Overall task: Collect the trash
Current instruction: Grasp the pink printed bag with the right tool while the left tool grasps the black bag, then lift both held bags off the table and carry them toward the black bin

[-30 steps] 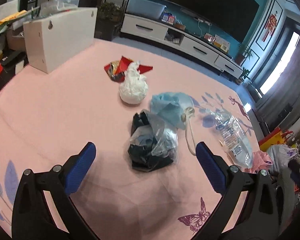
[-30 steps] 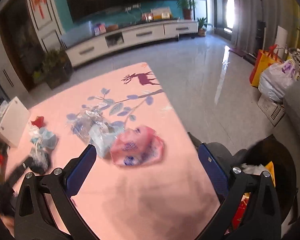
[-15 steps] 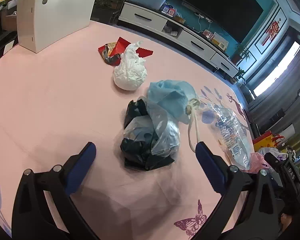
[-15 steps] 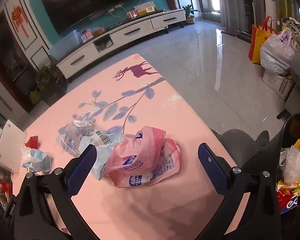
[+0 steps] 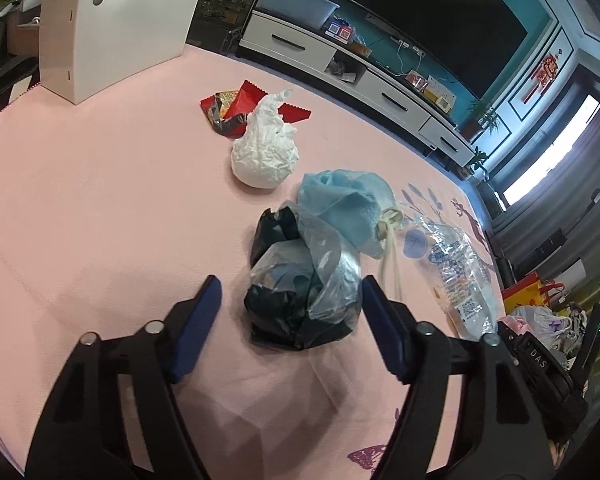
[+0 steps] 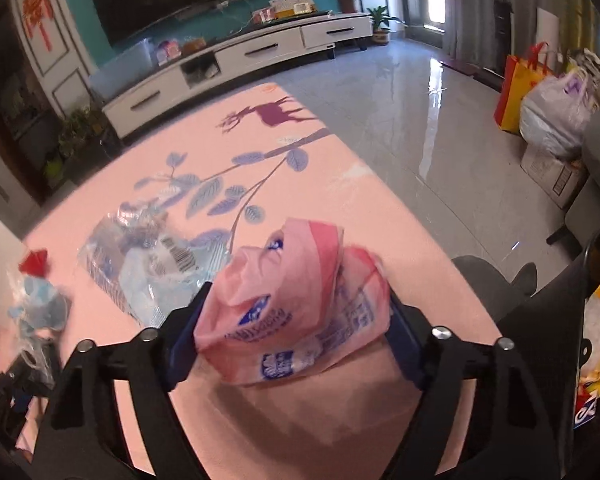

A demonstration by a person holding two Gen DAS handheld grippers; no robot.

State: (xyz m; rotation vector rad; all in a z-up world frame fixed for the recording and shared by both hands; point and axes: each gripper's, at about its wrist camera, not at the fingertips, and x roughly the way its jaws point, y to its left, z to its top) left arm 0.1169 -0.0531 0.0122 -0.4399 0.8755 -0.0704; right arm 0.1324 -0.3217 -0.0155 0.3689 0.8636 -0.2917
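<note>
Closing both grippers now, each wide open a second ago. Right gripper (image 6: 292, 320) pinching pink wrapper (image 6: 296, 308) on pink mat (image 6: 220, 140); left gripper (image 5: 290, 312) closing around dark bag (image 5: 300, 292), pads not yet touching. We judge two pickups near. Count on mat: six trash pieces; clear wrapper (image 5: 460, 280), white bag (image 5: 266, 152), blue mask (image 5: 340, 204), red wrapper (image 5: 232, 108), one each.

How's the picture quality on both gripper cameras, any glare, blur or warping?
Left wrist view: sharp on the dark bag, strong fisheye bending, the window blown out. Right wrist view: the pink wrapper slightly soft, glare streak on the floor, edges dark and smeared.
</note>
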